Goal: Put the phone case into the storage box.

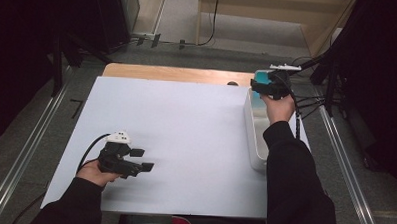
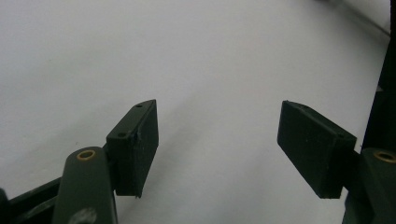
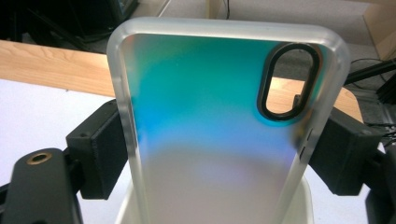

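Teal-tinted and frosted at its rim, the phone case [image 3: 219, 126] stands upright between the jaws of our right gripper [image 1: 271, 87], which press on its two long edges and hold it above the far end of the white bin [image 1: 255, 139] at the right side of the bench [image 1: 186, 126]. We judge that we are at the placing step, so the next move calls for lowering the case squarely inside the bin's walls before we let the jaws part. Our left gripper [image 1: 141, 159] rests low over the bare bench with its jaws spread wide and nothing between them.
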